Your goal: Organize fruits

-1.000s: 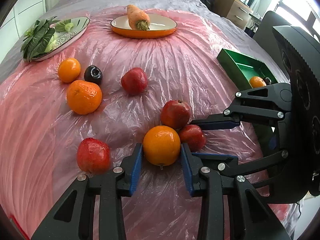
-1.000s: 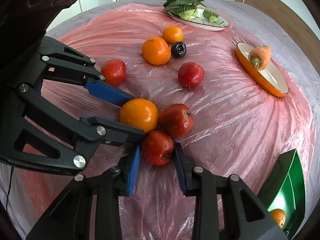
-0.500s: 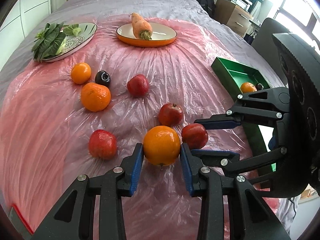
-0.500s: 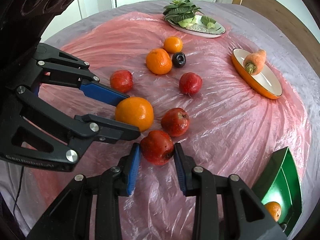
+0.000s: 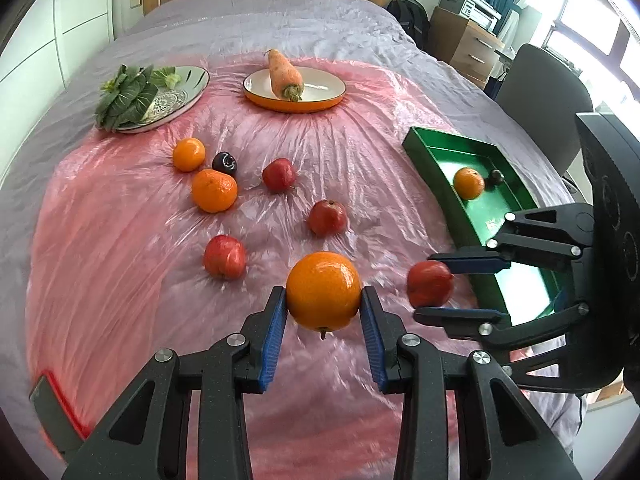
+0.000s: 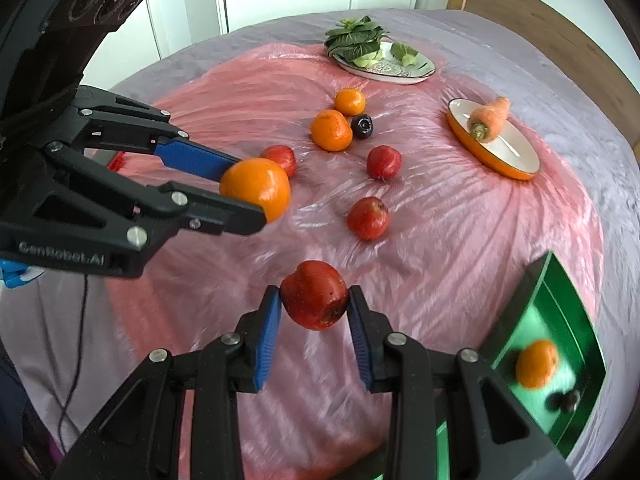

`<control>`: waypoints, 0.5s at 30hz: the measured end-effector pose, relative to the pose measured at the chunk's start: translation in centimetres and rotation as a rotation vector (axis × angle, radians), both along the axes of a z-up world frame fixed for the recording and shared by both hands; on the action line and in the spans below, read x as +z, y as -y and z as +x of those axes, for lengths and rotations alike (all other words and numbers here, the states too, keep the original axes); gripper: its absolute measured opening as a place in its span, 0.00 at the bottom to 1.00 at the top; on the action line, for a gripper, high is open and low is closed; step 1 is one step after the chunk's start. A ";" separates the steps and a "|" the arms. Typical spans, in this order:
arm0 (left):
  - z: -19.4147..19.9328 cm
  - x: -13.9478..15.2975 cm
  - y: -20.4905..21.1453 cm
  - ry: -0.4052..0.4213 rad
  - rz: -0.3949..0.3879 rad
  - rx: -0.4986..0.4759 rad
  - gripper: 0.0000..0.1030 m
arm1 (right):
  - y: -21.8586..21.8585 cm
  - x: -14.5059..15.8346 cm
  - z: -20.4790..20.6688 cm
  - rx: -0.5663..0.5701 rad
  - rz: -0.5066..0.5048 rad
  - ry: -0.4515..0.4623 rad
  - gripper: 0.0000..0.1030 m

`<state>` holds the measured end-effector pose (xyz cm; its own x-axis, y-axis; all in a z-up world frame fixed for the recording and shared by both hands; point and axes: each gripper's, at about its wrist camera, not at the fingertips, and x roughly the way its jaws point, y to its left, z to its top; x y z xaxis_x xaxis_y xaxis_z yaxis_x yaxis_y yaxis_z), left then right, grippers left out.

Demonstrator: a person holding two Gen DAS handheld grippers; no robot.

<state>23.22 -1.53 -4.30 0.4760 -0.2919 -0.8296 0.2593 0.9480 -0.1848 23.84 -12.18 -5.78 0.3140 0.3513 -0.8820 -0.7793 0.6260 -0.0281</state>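
Now both fruits are lifted clear of the pink plastic sheet (image 5: pixel 120 248) on the bed, where a second ago they were resting beside a third red apple. The left claw (image 5: pixel 323 312) is clamped on the large orange (image 5: pixel 323 290), which is carried above the sheet near the camera. The right claw (image 6: pixel 314 312) is clamped on a red apple (image 6: pixel 314 295), likewise held in the air, just right of the orange. The apple left behind (image 5: pixel 327 217) is now seen well apart from both, farther out on the sheet. The green tray (image 5: pixel 432 168) is found at the right, with a small orange (image 5: pixel 469 183) and a dark fruit (image 5: pixel 497 176) already inside it. Two picks are thus judged done, and a carry to the right toward the tray is probably called for next. Six fruits are still left on the sheet: three red apples, two oranges and a dark plum (image 5: pixel 224 162). The carrot plate (image 5: pixel 256 98) and the greens plate (image 5: pixel 188 96) at the far side are left untouched.
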 end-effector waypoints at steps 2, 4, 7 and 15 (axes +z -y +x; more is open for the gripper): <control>-1.0 0.5 0.1 0.005 0.004 0.002 0.31 | 0.6 0.7 -1.2 -0.016 0.009 0.001 0.53; -2.0 0.9 0.1 0.008 0.002 0.004 0.31 | 1.1 1.2 -2.2 -0.030 0.014 0.003 0.53; -3.7 1.5 0.4 0.011 0.006 0.004 0.31 | 2.1 2.1 -4.3 -0.054 0.023 0.008 0.53; -8.1 2.8 0.9 0.027 0.020 0.007 0.31 | 4.7 4.0 -8.5 -0.114 0.047 0.026 0.53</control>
